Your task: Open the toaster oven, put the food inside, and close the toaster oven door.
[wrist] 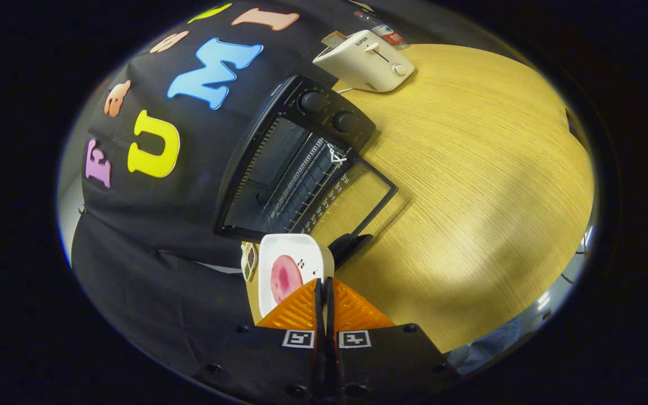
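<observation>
My tongs (324, 292) pinch the rim of the food plate (290, 270), toaster oven (296, 163) door (352, 197) already down, loading and closing still ahead

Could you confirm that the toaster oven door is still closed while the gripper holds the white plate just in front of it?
Not quite: the gripper view shows the toaster oven with its glass door swung open and the rack visible. The rest holds: the gripper is pinched on the edge of the white plate, just before the opening.
</observation>
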### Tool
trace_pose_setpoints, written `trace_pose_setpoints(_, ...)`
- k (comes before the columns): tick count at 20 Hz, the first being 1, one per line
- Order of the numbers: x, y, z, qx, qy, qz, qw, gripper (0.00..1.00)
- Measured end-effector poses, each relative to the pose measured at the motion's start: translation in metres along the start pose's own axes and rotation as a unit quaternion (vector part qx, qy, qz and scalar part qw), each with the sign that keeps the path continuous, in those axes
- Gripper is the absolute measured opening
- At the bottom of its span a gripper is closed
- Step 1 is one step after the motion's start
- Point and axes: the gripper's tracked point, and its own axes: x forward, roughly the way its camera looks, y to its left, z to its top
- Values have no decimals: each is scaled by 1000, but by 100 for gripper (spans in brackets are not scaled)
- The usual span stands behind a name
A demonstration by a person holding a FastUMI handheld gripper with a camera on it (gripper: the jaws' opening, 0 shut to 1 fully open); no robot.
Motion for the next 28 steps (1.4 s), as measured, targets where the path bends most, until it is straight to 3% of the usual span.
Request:
trace_pose_setpoints(9, 79, 40, 62, 77, -89, -7, 993, 2)
trace_pose_setpoints(19, 138, 40, 119, 189, -172, -13, 967, 2)
trace_pose_setpoints(24, 146, 36, 125, 203, -193, -20, 960, 2)
trace_pose_setpoints(26, 148, 40, 120, 202, -185, -10, 962, 8)
trace_pose_setpoints(28, 144, 43, 121, 192, -184, 1, 964, 8)
